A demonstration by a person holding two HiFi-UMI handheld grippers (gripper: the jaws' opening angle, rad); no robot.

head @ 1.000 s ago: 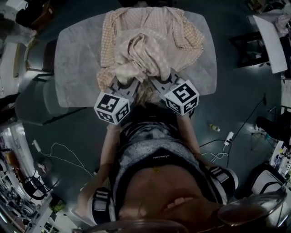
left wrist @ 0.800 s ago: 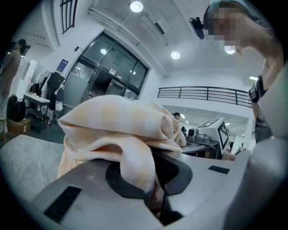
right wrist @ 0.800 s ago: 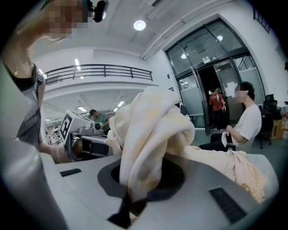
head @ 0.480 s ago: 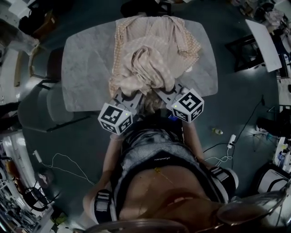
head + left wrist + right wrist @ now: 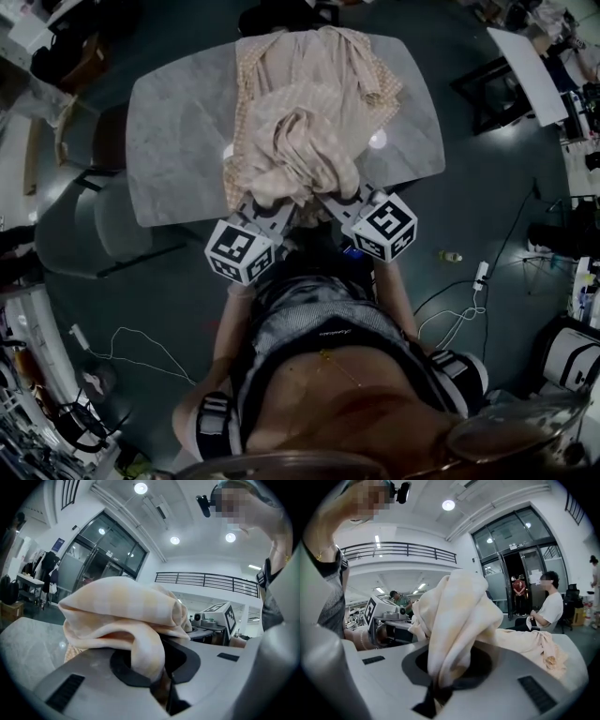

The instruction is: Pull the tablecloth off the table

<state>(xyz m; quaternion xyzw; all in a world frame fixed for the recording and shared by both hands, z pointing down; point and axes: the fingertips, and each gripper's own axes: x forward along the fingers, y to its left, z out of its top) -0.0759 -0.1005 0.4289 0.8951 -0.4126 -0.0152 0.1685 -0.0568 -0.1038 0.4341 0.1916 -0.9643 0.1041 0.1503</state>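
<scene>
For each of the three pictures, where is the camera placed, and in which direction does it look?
Head view: on the person's head, looking steeply down at the table and tablecloth; the torso, left tongs and right tongs show.
Left gripper view: rides the left tongs, looks along jaws shut on the tablecloth; torso at right.
Right gripper view: rides the right tongs, likewise; torso at left.
Shared: all three show the tablecloth.

Tips of left tongs [image 5: 272, 200] and right tongs [image 5: 330, 197] buried in bunched tablecloth [image 5: 305, 141], middle strip of counter [image 5: 178, 122] covered by cloth
</scene>
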